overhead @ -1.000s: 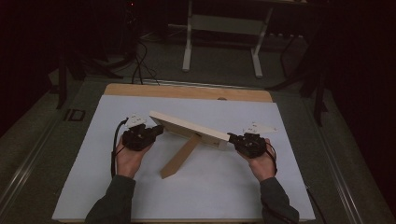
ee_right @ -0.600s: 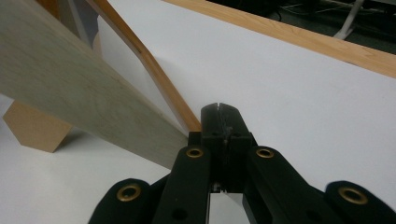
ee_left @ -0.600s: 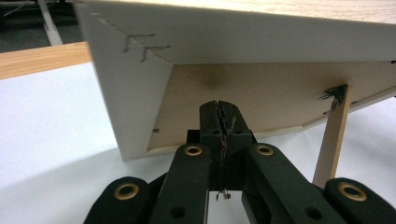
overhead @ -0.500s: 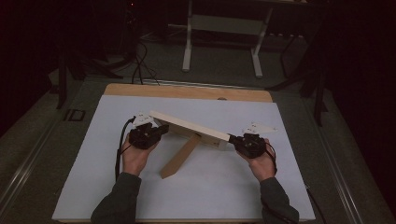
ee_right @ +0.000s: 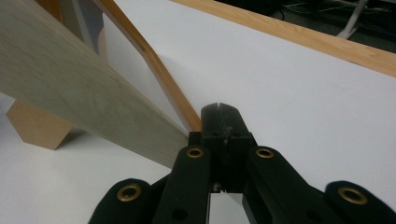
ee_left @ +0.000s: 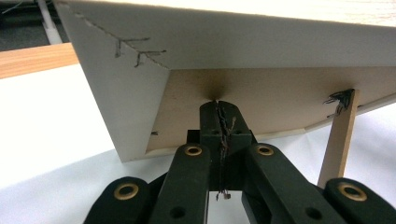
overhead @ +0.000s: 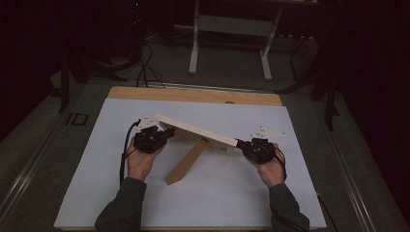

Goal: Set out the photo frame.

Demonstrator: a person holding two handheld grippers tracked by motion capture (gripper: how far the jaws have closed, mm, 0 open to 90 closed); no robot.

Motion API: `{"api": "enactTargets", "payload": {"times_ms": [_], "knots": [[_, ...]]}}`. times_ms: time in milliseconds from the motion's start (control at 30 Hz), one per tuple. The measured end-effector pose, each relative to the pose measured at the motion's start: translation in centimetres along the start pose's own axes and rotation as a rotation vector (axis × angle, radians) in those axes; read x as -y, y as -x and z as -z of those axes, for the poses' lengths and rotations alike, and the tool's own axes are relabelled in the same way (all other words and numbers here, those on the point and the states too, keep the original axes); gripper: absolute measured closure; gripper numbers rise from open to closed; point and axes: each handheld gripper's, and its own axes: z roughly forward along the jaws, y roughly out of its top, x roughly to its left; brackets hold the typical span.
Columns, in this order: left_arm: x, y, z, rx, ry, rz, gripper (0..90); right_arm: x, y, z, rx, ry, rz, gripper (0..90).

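Left gripper [overhead: 159,137]: jaws pressed together, nothing between; tips at the underside of the board's [overhead: 196,132] left end; contact hard to tell.
Board: pale wooden panel, tilted, spanning between both grippers over the white sheet [overhead: 96,159].
Leg [overhead: 186,162]: slanted strut beneath; joint hidden from above.
Right gripper [overhead: 245,146]: jaws closed empty at the board's right end.

High view is dim: the room around is near black, only the white table [overhead: 203,193] is lit, evenly from above. Soft shadow under the board [overhead: 196,131]. Both gripper views are brighter. Near jaws are slightly soft, board underside in shade in the left one. Mild glare on the table at left.
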Motion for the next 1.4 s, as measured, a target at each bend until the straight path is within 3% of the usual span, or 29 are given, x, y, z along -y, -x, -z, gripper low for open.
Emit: {"api": "enactTargets", "payload": {"times_ms": [267, 533, 1400], "knots": [[-0.2, -0.2, -0.2, -0.007, -0.008, 0.008, 90.0, 0.0, -0.1, 0.0, -0.007, -0.005, 0.010, 89.9], [-0.5, -0.1, -0.4, 0.015, -0.018, 0.018, 90.0, 0.0, -0.3, 0.0, -0.009, -0.009, 0.020, 89.9], [-1.8, 1.9, -1.2, 0.045, -0.039, -0.029, 90.0, 0.0, -1.2, 0.1, -0.012, -0.010, 0.046, 90.0]]}}
